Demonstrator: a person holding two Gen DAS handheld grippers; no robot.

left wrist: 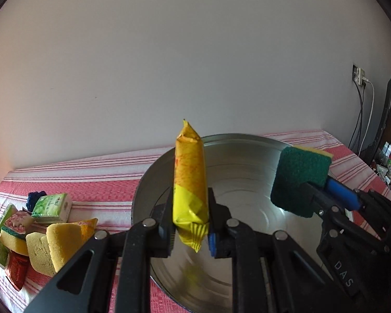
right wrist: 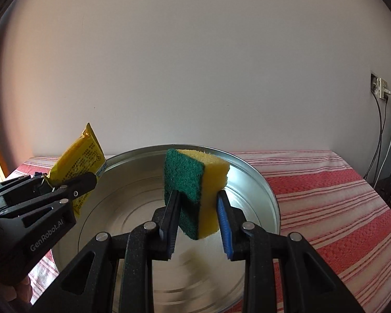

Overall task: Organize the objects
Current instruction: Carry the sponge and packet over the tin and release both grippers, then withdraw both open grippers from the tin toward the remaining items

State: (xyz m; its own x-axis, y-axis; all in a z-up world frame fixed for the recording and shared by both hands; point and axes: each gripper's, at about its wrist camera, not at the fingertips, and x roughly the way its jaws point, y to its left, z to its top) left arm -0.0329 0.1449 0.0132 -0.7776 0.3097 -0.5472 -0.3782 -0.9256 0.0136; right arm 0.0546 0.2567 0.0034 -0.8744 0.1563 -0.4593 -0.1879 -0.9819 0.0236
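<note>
My left gripper [left wrist: 190,216] is shut on a yellow snack packet [left wrist: 189,182] and holds it upright above a round metal basin [left wrist: 143,182]. The packet also shows in the right wrist view [right wrist: 78,167], at the basin's left rim. My right gripper [right wrist: 196,216] is shut on a yellow sponge with a green scouring side [right wrist: 195,187], held above the basin [right wrist: 260,187]. That sponge shows in the left wrist view [left wrist: 298,177], over the basin's right side. The basin's inside looks bare.
A pile lies on the red-striped tablecloth [left wrist: 91,182] left of the basin: yellow sponges [left wrist: 52,245], green tissue packs [left wrist: 52,207], a red packet [left wrist: 17,268]. A wall socket with cables [right wrist: 378,88] and a dark monitor [left wrist: 388,120] stand at the right.
</note>
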